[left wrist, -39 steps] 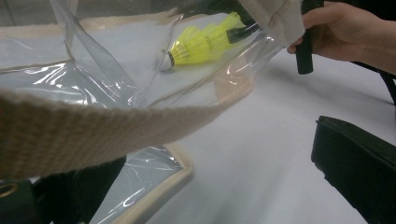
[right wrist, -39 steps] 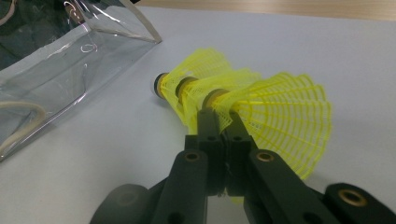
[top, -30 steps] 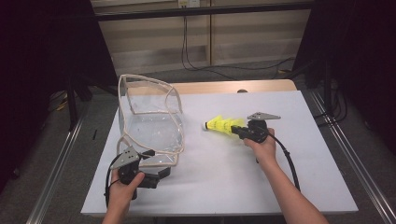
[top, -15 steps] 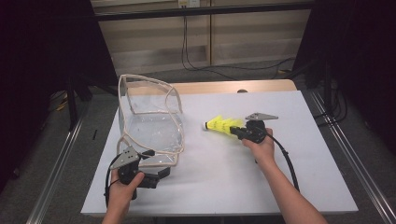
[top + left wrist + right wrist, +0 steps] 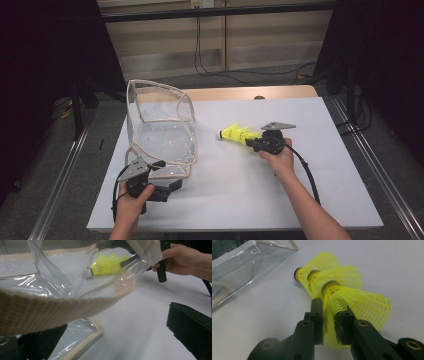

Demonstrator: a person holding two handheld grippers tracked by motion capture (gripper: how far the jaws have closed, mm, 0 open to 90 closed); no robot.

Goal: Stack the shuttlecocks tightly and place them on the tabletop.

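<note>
Where the right gripper [image 5: 254, 142] lies on the white table [image 5: 300, 200], its jaws pinch the mesh skirt of the rearmost of three nested yellow shuttlecocks [image 5: 337, 290]. The stack points left toward the clear bag [image 5: 160, 135], near it but apart; whether the front cork touches the table cannot be told. In the right gripper view the jaw tips are sunk into the mesh, and the skirt's lower edge is hidden behind them.

The left gripper [image 5: 167, 190] sits at the bag's near corner. In the left gripper view a blurred beige strap [image 5: 57, 311] crosses the foreground and covers most of the left jaw; the right jaw stands clear at the lower right, well apart from it, so the jaws read as spread. Whether the left jaw touches the bag is not discernible. Through the plastic the shuttlecocks [image 5: 107, 265] appear, distorted, with the right hand [image 5: 185, 260] beyond, cut off by the frame edge.
</note>
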